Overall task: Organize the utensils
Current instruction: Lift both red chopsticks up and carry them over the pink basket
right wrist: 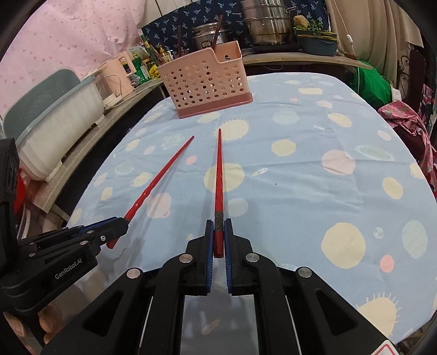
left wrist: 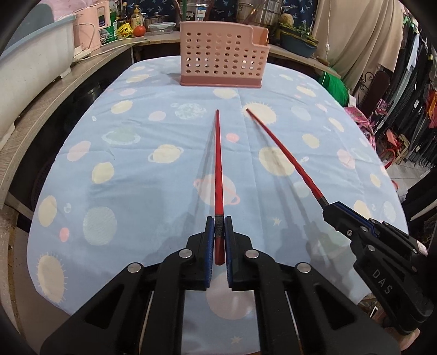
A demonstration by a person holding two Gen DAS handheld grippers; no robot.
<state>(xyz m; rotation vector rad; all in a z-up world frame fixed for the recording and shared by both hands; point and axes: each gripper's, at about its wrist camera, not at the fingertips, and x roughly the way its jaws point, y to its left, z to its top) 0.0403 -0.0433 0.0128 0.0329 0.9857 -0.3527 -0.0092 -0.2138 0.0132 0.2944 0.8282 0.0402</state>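
Observation:
My left gripper [left wrist: 219,222] is shut on a red chopstick [left wrist: 218,163] that points forward above the table toward the pink perforated utensil holder [left wrist: 221,62]. My right gripper [right wrist: 218,222] is shut on a second red chopstick [right wrist: 218,174], also pointing at the holder [right wrist: 204,82]. In the left wrist view the right gripper [left wrist: 331,209] comes in from the right with its chopstick [left wrist: 284,153]. In the right wrist view the left gripper [right wrist: 120,225] comes in from the left with its chopstick [right wrist: 161,177]. The two tips lie close together, short of the holder.
The table wears a blue cloth with planets [left wrist: 153,174]. A wooden shelf [left wrist: 54,90] along the left holds a white tub [left wrist: 30,62], a pink appliance and bottles. Steel pots [right wrist: 265,21] stand behind the holder. Clothes hang at the right [left wrist: 409,95].

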